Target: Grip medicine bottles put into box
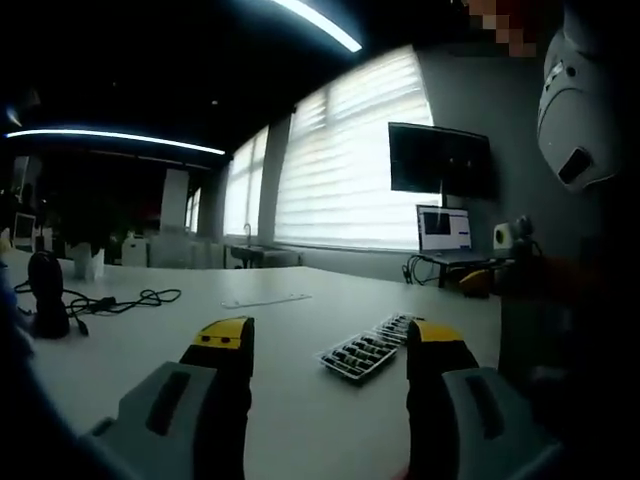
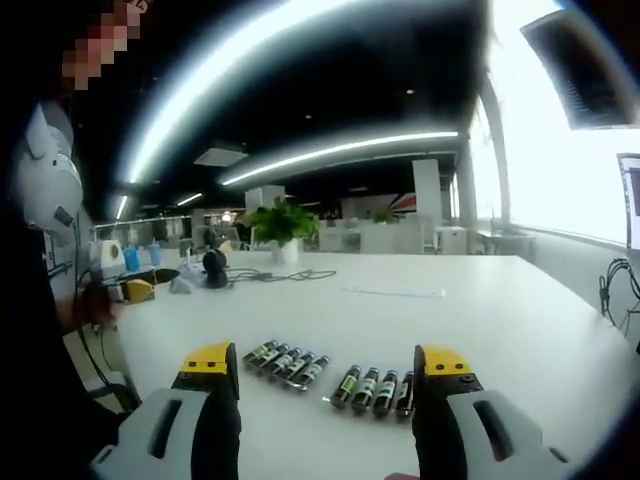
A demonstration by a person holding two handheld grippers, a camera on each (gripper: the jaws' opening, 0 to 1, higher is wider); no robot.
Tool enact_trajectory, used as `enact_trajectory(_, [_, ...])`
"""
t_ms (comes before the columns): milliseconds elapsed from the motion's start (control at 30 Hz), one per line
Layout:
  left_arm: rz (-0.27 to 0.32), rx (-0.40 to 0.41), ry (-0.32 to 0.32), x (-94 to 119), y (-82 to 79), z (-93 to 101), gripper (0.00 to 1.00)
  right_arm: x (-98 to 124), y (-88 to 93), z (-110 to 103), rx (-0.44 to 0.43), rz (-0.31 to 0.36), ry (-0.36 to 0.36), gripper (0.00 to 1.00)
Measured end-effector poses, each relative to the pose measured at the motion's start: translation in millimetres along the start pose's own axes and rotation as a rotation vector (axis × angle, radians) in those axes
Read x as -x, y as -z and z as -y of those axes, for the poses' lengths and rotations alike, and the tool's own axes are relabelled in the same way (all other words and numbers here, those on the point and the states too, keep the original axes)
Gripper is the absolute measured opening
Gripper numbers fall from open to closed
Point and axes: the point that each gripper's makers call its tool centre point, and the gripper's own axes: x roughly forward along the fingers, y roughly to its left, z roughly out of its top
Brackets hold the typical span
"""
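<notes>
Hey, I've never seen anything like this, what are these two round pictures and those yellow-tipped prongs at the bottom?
A person holds a two-jaw gripper in each hand, and a fisheye camera rides on each, looking forward along its jaws. The yellow-tipped prongs are those jaws. One picture is the left gripper view, showing the left gripper; the other is the right gripper view, showing the right gripper. Both are open and hold nothing. They hover over a white table in an office. On it lie small medicine bottles in two rows, side by side. Farther off on the table are a black cable and a potted plant. I can't make out a box for certain.
</notes>
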Motion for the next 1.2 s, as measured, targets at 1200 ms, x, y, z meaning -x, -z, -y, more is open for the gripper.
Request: enact_trajectory(1200, [0.007, -0.014, -0.038, 7, -5.8, -7.9, 0.57, 8, -3.0, 19, -0.026, 0.017, 0.040, 0.66])
